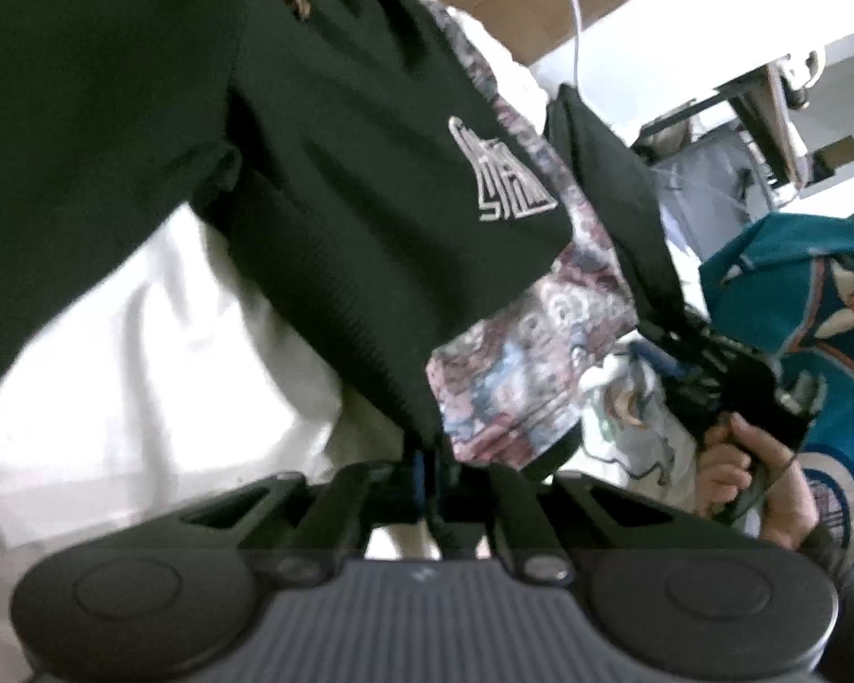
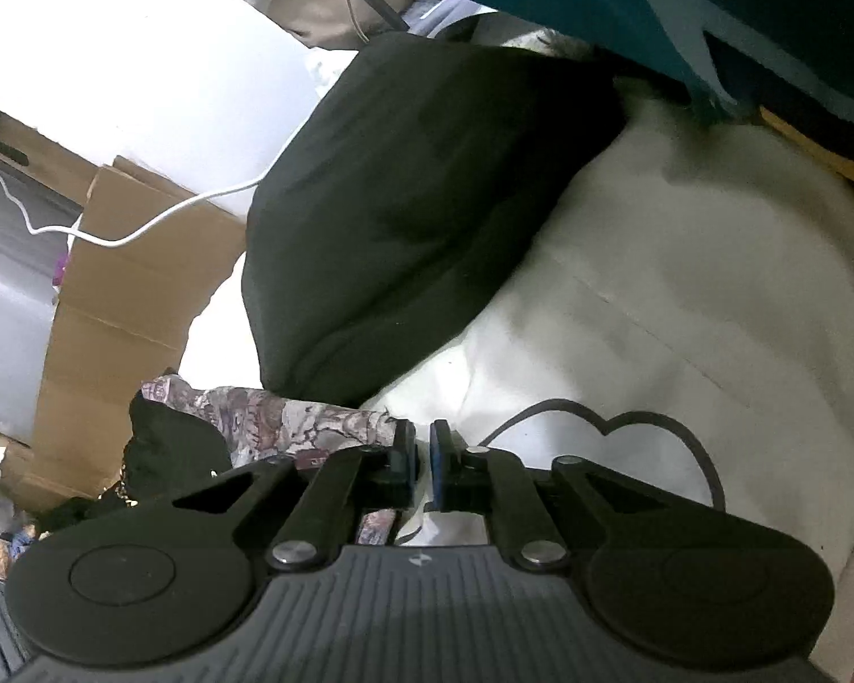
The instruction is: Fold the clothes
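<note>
Left wrist view: left gripper (image 1: 427,467) is clamped tight on the hem of the black sweatshirt (image 1: 324,171), which drapes over white bedding (image 1: 114,370). One paisley garment (image 1: 518,364) sits just right of it, one teal floral cloth (image 1: 814,307) far right. A hand (image 1: 751,478) holds the right gripper (image 1: 677,341) there.

Right wrist view: right gripper (image 2: 422,461) has a narrow gap between its jaws, with nothing I can see in it. A black fold (image 2: 404,216) lies ahead on the bedding, one cardboard box (image 2: 119,284) and one white cable (image 2: 142,227) at left.
</note>
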A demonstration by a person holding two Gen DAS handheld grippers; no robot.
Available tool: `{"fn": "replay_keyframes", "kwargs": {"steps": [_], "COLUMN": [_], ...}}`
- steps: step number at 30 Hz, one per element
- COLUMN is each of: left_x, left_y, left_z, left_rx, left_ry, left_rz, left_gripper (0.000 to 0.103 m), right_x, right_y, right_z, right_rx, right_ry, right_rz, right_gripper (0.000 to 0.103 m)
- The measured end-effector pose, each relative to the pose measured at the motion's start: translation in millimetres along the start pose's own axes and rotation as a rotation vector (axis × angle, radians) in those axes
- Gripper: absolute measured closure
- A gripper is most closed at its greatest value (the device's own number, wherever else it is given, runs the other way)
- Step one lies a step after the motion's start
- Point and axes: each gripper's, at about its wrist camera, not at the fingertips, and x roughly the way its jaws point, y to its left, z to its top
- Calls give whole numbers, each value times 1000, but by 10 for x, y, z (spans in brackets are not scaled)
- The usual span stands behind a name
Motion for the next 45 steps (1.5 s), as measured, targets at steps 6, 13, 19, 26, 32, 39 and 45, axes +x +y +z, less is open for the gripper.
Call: {"fn": "replay_keyframes", "kwargs": {"steps": [6, 13, 19, 26, 32, 39, 45], "left_x": [-187, -184, -141, 54, 63, -252, -423], "left_y": [16, -4, -100, -76, 11, 20, 89], "left_z": [66, 59, 54, 18, 36, 42, 78], "left_rx": [19, 29, 65, 74, 48, 86, 69], "left_ry": [-16, -4, 14, 80, 138, 95, 59], "left_rz": [23, 43, 18, 61, 51, 84, 84], "left_gripper": [101, 100, 101, 101, 96, 81, 81], "right_x": [208, 379, 162, 212, 155, -68, -54], "right_y": [123, 242, 324, 442, 411, 487, 785], "right_z": [-44, -57, 35, 95, 40, 82, -36], "right_rx": [-47, -76, -135, -241, -234, -269, -353], "right_ry": [31, 99, 64, 53, 44, -28, -18], "right_rz": [-6, -28, -30, -145, -222, -162, -109], "right_gripper": [41, 90, 99, 100, 88, 69, 69]}}
